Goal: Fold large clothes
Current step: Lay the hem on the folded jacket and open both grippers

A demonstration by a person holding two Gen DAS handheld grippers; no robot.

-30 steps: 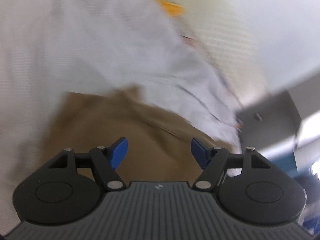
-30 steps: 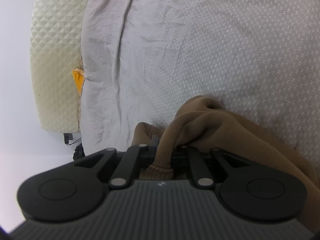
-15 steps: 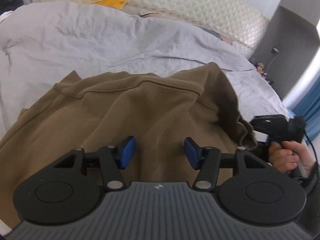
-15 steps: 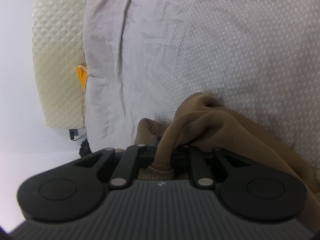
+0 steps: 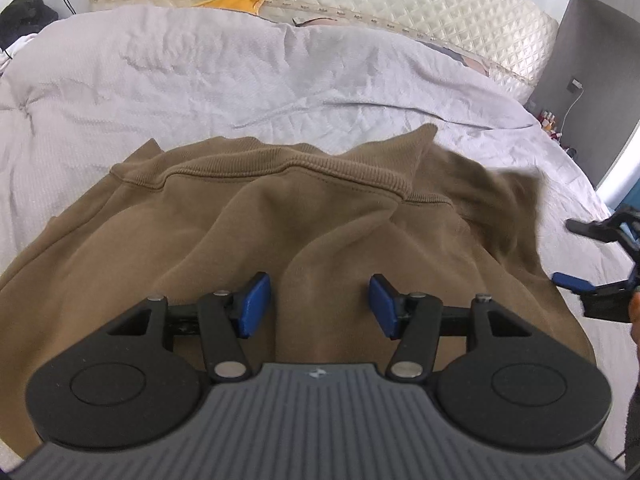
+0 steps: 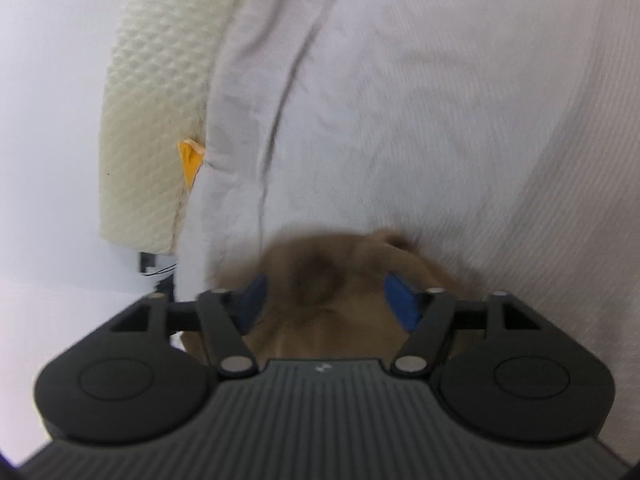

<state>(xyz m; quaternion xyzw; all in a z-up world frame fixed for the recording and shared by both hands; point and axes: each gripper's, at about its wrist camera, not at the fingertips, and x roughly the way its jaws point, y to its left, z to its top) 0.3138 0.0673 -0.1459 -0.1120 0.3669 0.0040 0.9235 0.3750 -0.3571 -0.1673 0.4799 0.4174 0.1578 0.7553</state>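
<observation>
Brown sweatshirt (image 5: pixel 248 240) spread on grey bed cover (image 5: pixel 200 92). Left gripper (image 5: pixel 316 300) above it, jaws parted, empty. Right gripper (image 6: pixel 324 300) jaws just opening, released; blurred cloth between them

I'm seeing soft, even daylight; the right view is smearing with motion blur, and both are bending at the edges
</observation>
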